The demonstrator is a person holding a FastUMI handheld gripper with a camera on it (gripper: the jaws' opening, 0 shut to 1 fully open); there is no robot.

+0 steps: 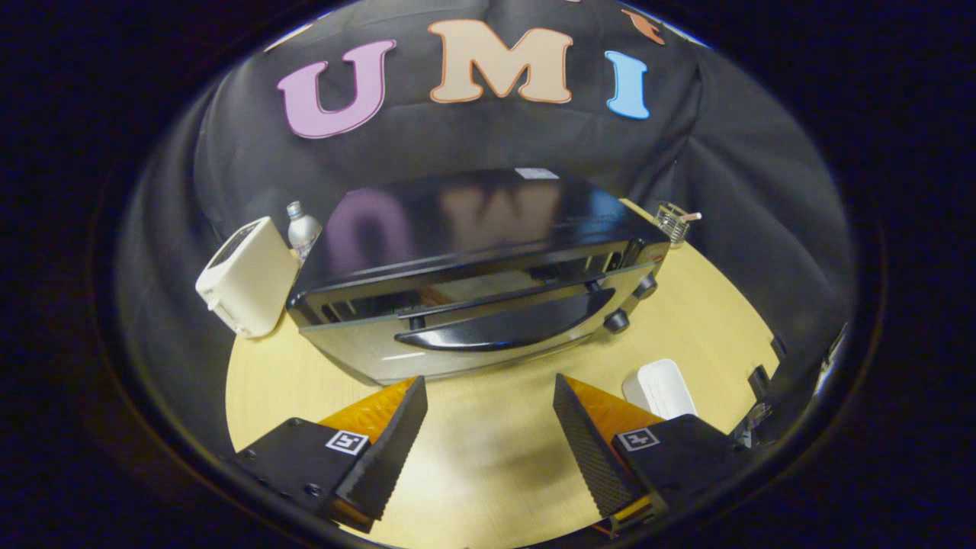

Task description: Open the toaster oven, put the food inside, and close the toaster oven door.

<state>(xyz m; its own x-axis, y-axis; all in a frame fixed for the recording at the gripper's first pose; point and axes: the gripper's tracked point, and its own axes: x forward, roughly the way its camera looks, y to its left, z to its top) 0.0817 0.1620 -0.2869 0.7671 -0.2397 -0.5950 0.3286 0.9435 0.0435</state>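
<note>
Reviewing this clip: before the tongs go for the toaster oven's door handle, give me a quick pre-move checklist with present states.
1. Tongs open, nothing between the fingers: ok.
2. Toaster oven door shut, so opening is still due: ok.
3. Door handle unobstructed, just beyond the fingers: ok.
4. Bare table in front for the door to swing down: ok.
5. White dish beside one finger, apart from the door's path: ok.
6. Food present in that dish: cannot tell.
</note>
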